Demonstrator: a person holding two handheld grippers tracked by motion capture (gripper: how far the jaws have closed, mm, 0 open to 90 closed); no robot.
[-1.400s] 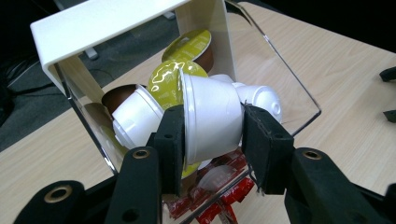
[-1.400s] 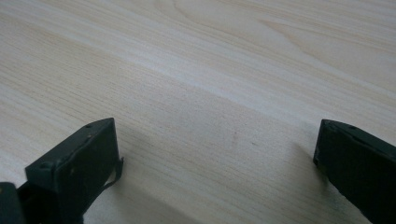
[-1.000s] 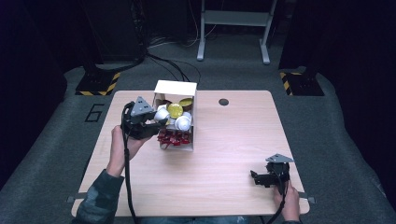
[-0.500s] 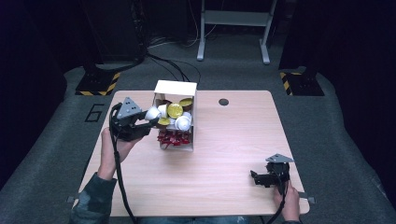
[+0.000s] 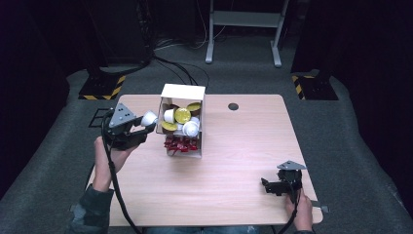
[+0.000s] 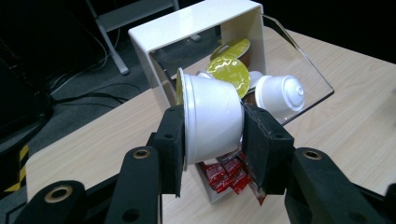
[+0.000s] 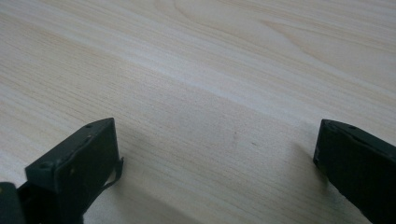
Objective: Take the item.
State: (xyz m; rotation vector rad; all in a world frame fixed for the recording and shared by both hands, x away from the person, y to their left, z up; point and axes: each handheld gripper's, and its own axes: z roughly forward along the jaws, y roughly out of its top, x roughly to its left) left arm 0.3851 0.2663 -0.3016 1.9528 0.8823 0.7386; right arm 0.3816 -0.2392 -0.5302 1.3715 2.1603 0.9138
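A white box (image 5: 181,92) (image 6: 196,23) with a clear front wall stands on the wooden table (image 5: 234,146), holding white and yellow-lidded capsules (image 5: 182,116) (image 6: 229,74) and red sachets (image 5: 180,144) (image 6: 224,172). My left gripper (image 5: 146,122) (image 6: 212,140), held just left of the box, is shut on a white capsule (image 5: 149,117) (image 6: 210,123) lying on its side between the pads. My right gripper (image 5: 265,185) (image 7: 215,163) rests low at the table's near right corner, jaws wide apart with bare wood between them.
A dark round hole (image 5: 233,106) sits near the table's far edge. Cables (image 5: 180,68) and a metal stand (image 5: 243,19) lie on the grey floor beyond. Yellow-black striped plates (image 5: 102,87) flank the table's far corners.
My left gripper has drawn away to the left of the box, carrying the white capsule with it. The right gripper has stayed put.
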